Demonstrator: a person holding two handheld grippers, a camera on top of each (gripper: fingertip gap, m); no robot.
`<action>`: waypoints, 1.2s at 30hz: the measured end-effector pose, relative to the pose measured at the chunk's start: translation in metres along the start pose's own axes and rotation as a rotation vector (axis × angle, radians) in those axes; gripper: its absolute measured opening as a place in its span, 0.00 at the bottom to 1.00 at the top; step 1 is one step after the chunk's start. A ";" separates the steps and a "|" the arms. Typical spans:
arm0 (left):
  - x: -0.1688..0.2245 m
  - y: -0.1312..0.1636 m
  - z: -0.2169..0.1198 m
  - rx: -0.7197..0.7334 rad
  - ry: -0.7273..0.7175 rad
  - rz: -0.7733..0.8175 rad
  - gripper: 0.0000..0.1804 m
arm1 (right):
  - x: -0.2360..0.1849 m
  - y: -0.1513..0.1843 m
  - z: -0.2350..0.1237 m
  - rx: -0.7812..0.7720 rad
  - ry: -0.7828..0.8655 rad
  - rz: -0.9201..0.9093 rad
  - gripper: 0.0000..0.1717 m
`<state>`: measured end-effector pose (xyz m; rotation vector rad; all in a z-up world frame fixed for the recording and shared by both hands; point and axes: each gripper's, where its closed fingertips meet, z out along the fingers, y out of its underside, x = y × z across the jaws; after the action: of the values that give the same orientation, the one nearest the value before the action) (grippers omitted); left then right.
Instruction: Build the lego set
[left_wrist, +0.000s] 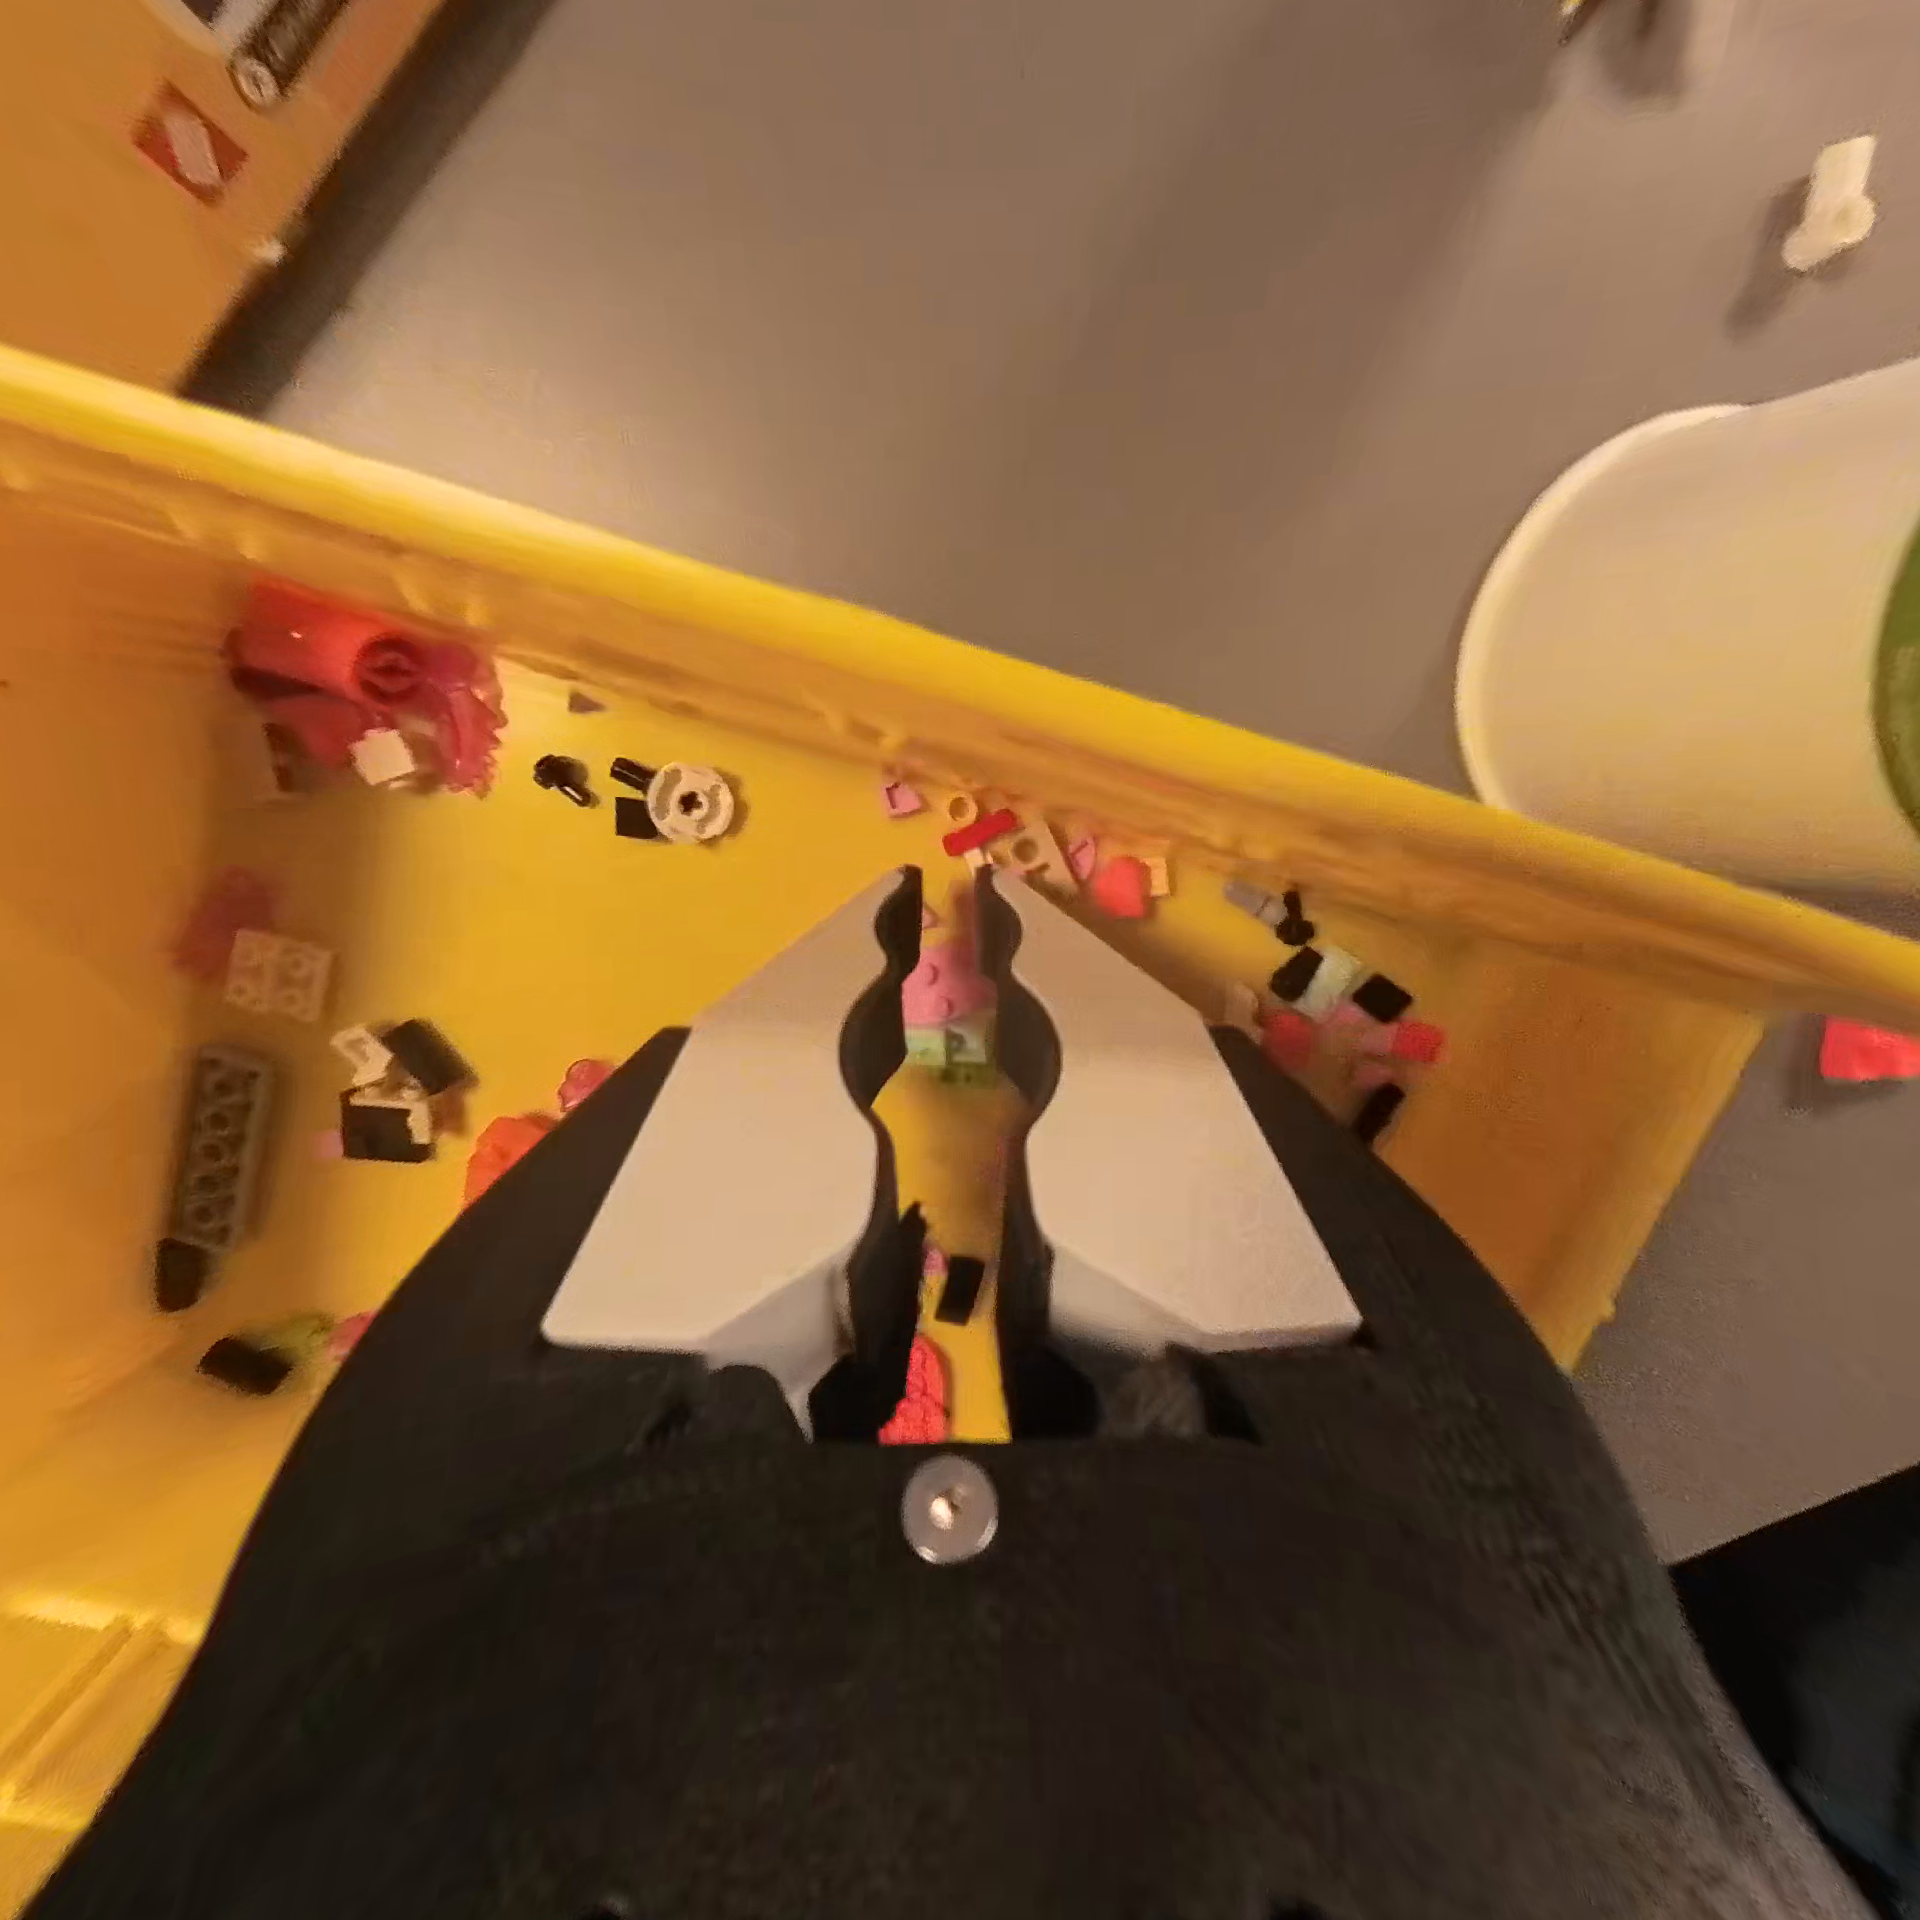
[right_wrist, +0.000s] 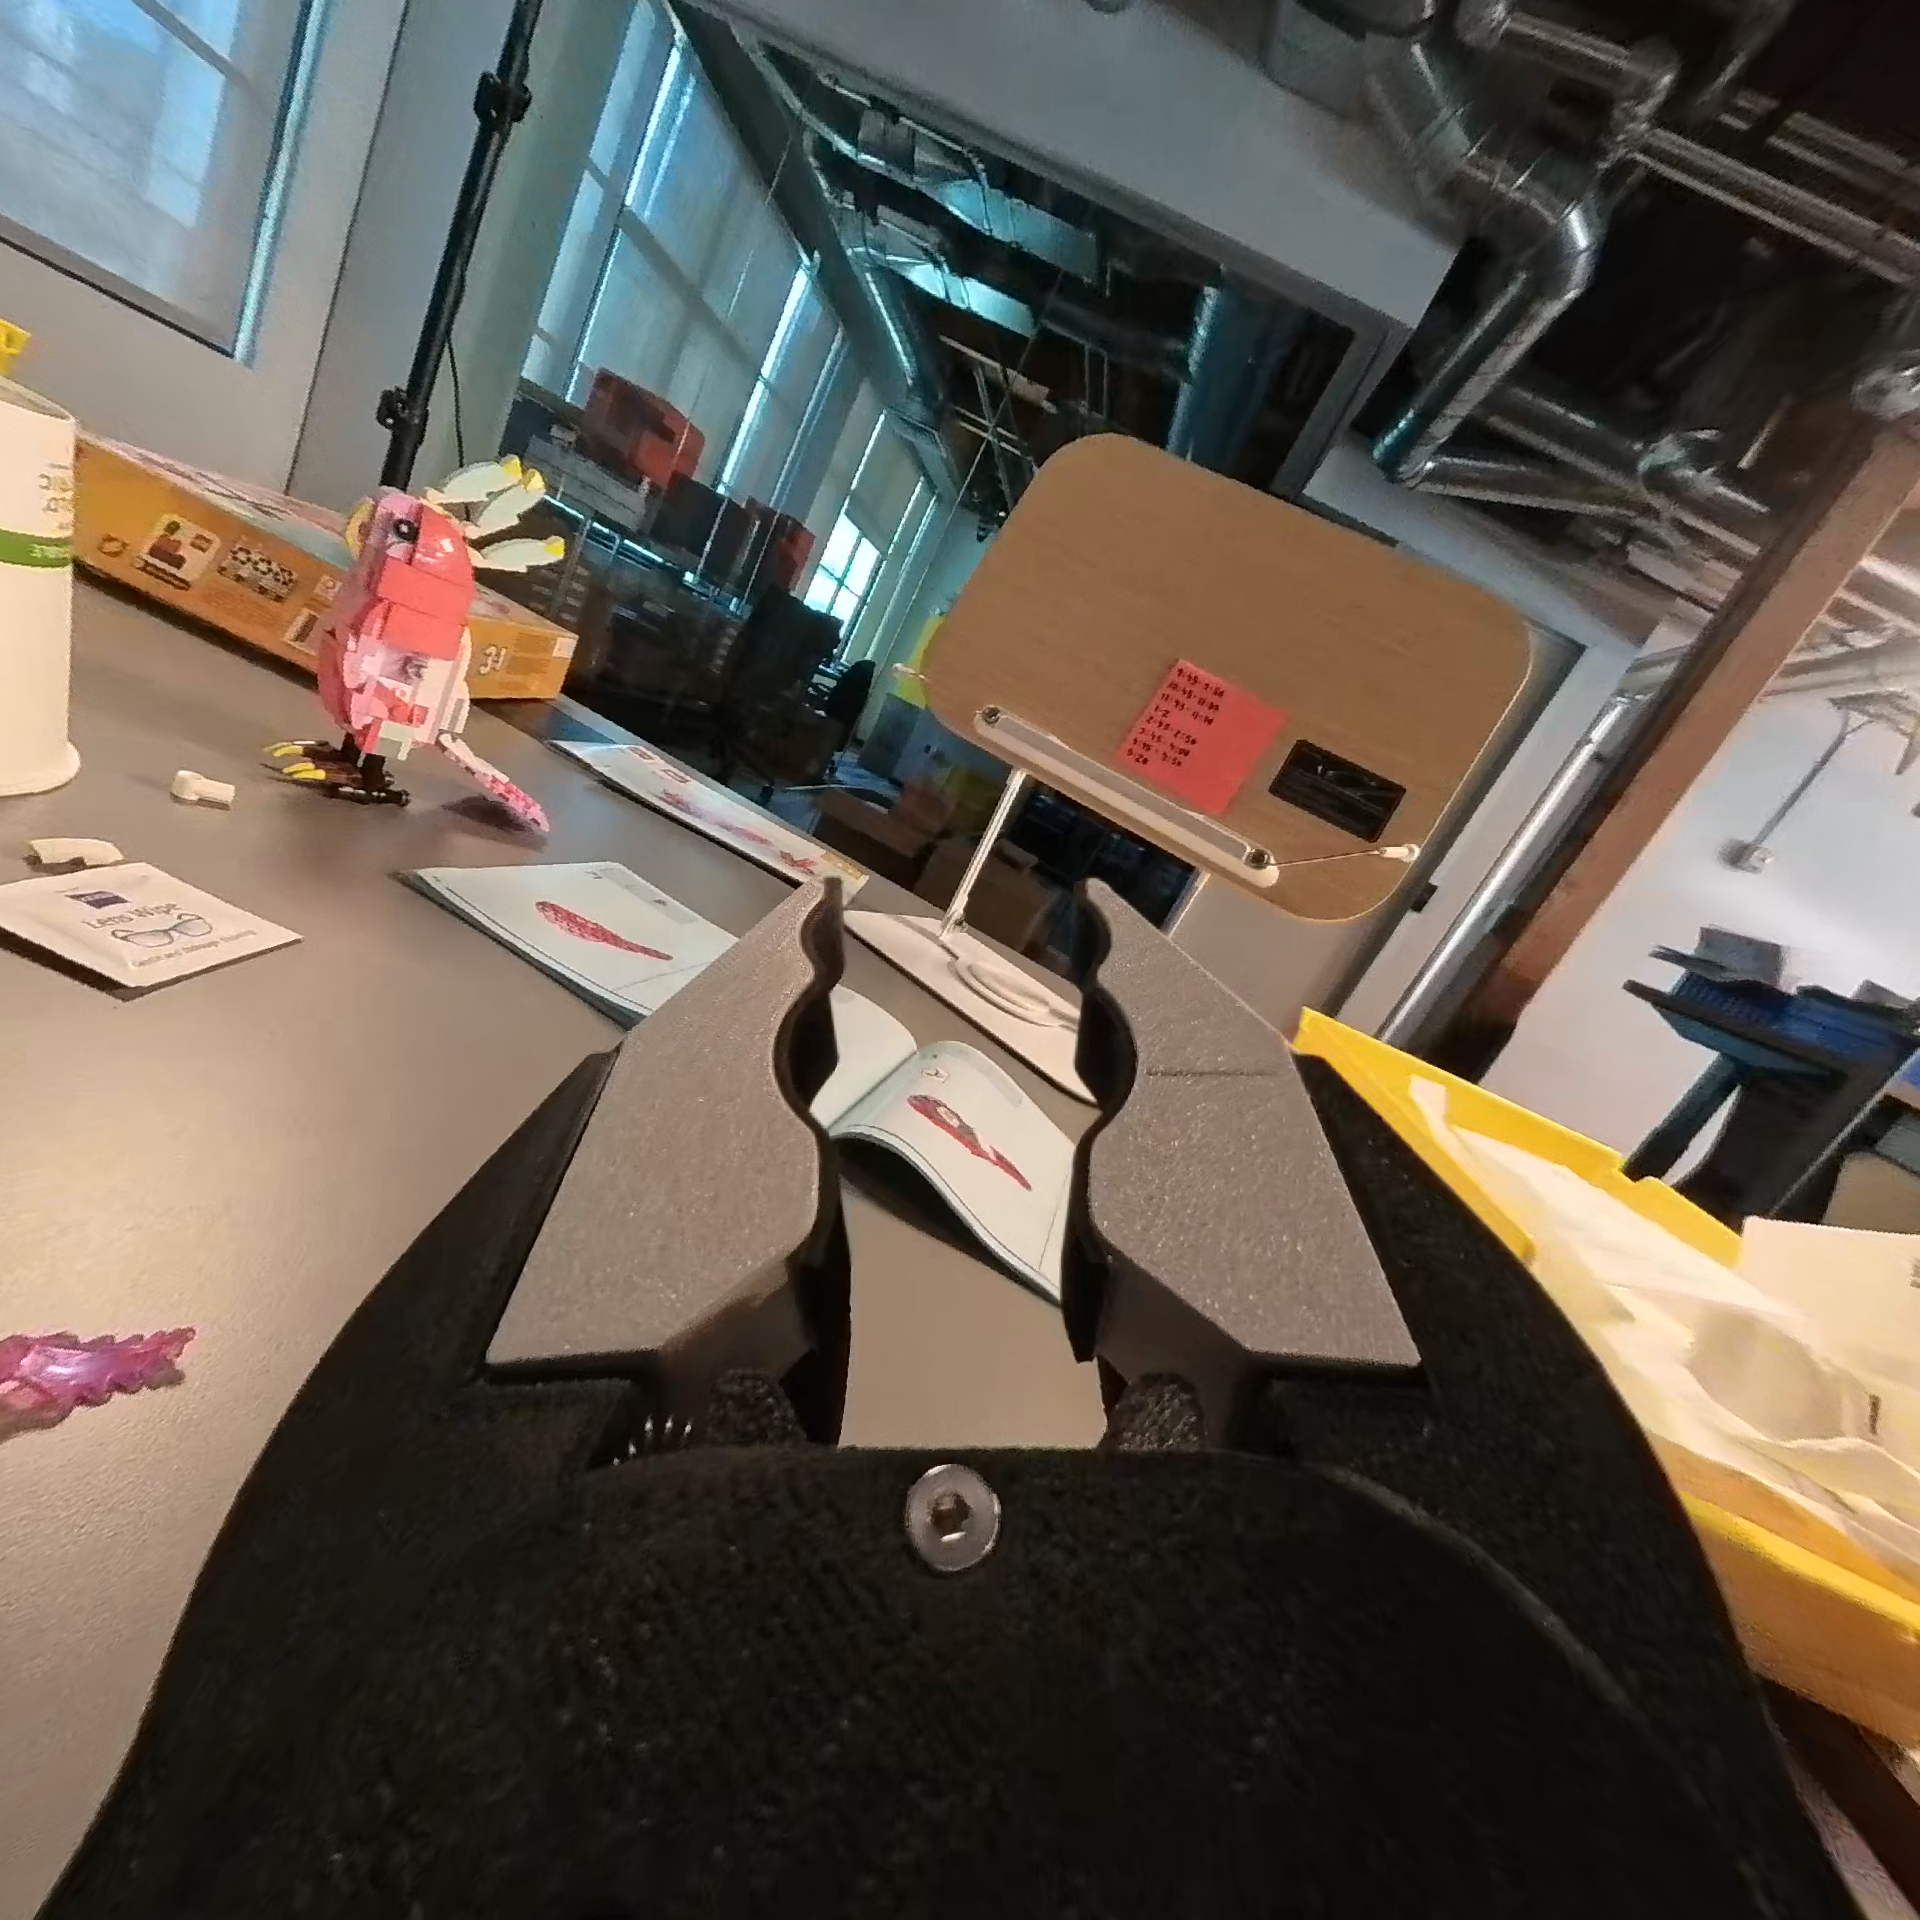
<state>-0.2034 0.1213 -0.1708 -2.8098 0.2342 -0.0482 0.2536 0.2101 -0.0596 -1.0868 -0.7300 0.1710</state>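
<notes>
I start at the small pink-and-pale-green brick piece (left_wrist: 945, 997). It sits between the black wavy pads of my left gripper (left_wrist: 951, 883), partway back from the tips, inside the yellow plastic tray (left_wrist: 1143, 727). The fingers are drawn in close on both sides of it, with only a thin slit between the tips, so I read it as clamped. The view is smeared, though, and I can't confirm how firmly the pads press.

The same tray holds loose bricks scattered over its floor. There is a red cluster of pieces (left_wrist: 353, 675) in the far left corner, then a round white disc with a cross hole (left_wrist: 686, 805). A long grey studded brick (left_wrist: 218, 1143) lies on the left, and small red, tan and black bits lie along the far wall just ahead of the fingertips. Beyond the rim, a tall white paper cup (left_wrist: 1662, 644) stands on the grey table.

My right gripper (right_wrist: 956, 904) hangs slack with its jaws apart and nothing between them, above an open instruction booklet (right_wrist: 966, 1132) on the dark tabletop (right_wrist: 260, 1143). To its right a second yellow bin (right_wrist: 1455, 1101) holds crumpled white paper bags (right_wrist: 1766, 1351). Farther off to the left, a pink brick-built bird (right_wrist: 400, 644) stands upright.
</notes>
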 end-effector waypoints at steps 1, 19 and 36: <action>-0.002 0.000 0.004 -0.018 0.007 -0.021 0.05 | -0.001 0.001 0.001 -0.003 -0.007 0.000 0.24; -0.009 0.010 0.011 -0.081 0.054 -0.133 0.08 | 0.010 0.008 0.001 -0.053 0.050 0.036 0.21; -0.015 0.015 0.010 -0.086 -0.057 -0.055 0.03 | 0.010 0.010 0.001 -0.058 0.041 0.064 0.19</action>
<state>-0.2199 0.1127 -0.1852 -2.8982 0.1490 0.0302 0.2627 0.2205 -0.0628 -1.1660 -0.6678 0.1824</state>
